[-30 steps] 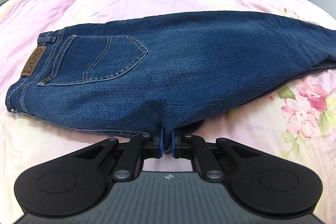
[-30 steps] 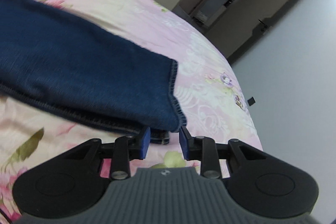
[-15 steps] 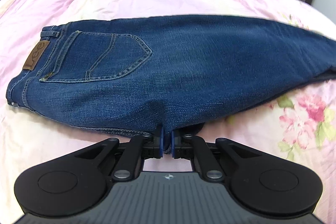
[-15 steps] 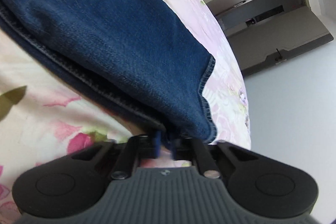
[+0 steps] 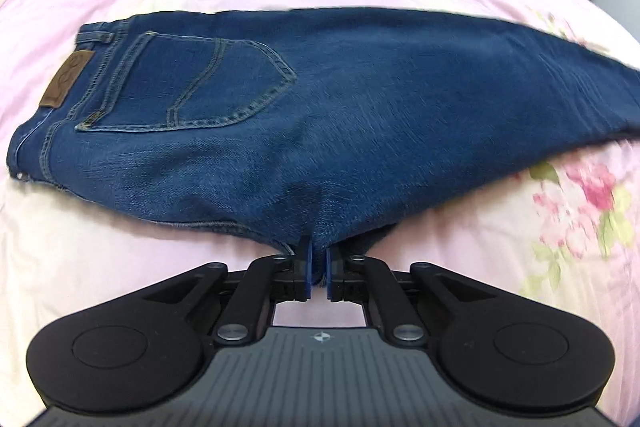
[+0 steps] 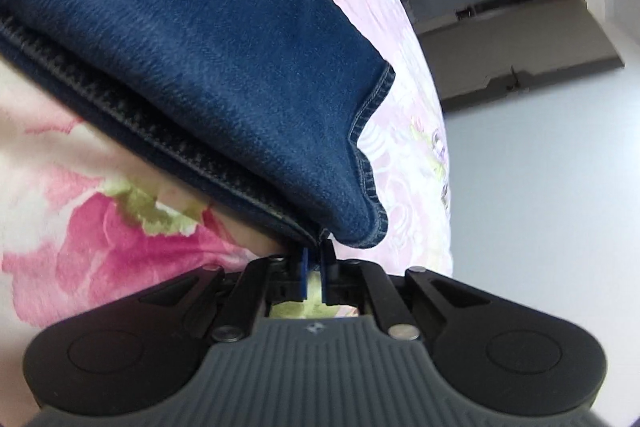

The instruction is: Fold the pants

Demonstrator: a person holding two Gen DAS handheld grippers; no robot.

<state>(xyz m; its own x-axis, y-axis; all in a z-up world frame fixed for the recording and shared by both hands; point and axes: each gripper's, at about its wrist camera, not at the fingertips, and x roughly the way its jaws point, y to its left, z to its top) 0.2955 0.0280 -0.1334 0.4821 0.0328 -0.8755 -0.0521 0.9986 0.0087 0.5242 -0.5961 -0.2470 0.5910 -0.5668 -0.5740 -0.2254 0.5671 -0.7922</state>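
Dark blue jeans (image 5: 320,107) lie folded lengthwise on the bed, back pocket and brown leather patch up, waistband at the left. My left gripper (image 5: 318,267) pinches the near edge at the crotch seam. Its jaws are just starting to open, with denim still pressed between the blue pads. In the right wrist view the leg end (image 6: 200,67) fills the upper left, its stitched hem (image 6: 372,147) curling toward me. My right gripper (image 6: 315,259) is shut on the lower corner of that hem, where the two layers meet.
The pink floral bedcover (image 5: 120,267) spreads all around the jeans. Wardrobe doors and a side table stand behind the bed. Past the bed's right edge are a pale wall (image 6: 540,167) and a doorway.
My right gripper dropped, rolled and closed on the hem corner it had been open in front of. The left gripper kept its pinch and tilted slightly.
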